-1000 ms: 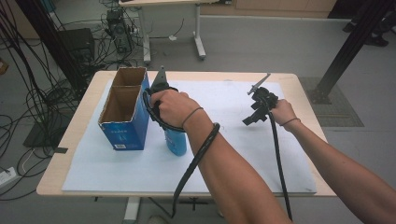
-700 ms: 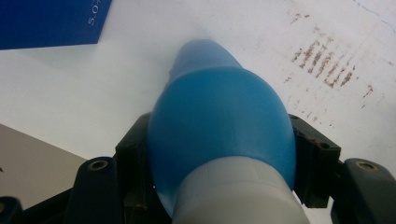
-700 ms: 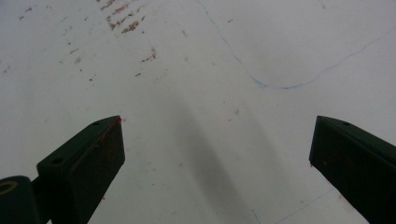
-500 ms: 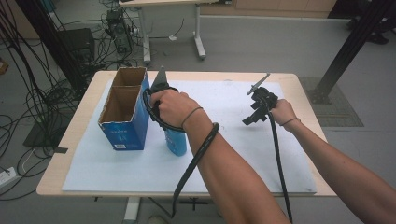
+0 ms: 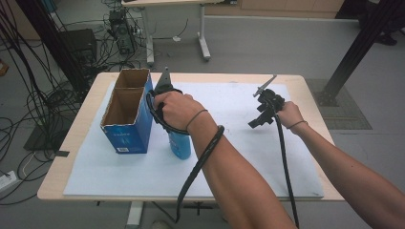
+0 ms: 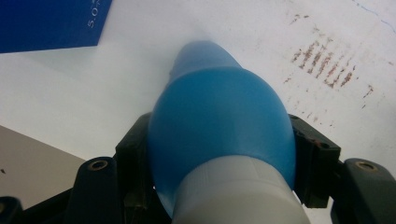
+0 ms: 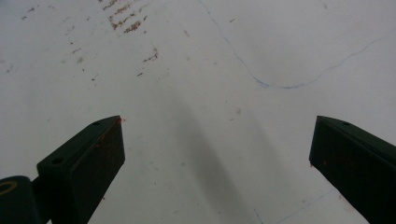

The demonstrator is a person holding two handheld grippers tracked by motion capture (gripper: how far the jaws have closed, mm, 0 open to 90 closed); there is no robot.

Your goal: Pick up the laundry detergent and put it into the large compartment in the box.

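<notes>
Your left hand-held gripper (image 6: 219, 186) pinches the rounded blue plastic bottle (image 6: 219, 121), standing on the counter's white sheet (image 5: 239, 157) just beside the open blue cardboard box (image 5: 126, 114); your right hand-held gripper (image 7: 217, 172) hangs spread wide, holding nothing.

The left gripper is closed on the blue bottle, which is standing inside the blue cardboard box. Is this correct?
Not quite. The left gripper is closed on the blue bottle, but the bottle stands on the white sheet beside the blue cardboard box, not inside it. The high view shows this.
</notes>
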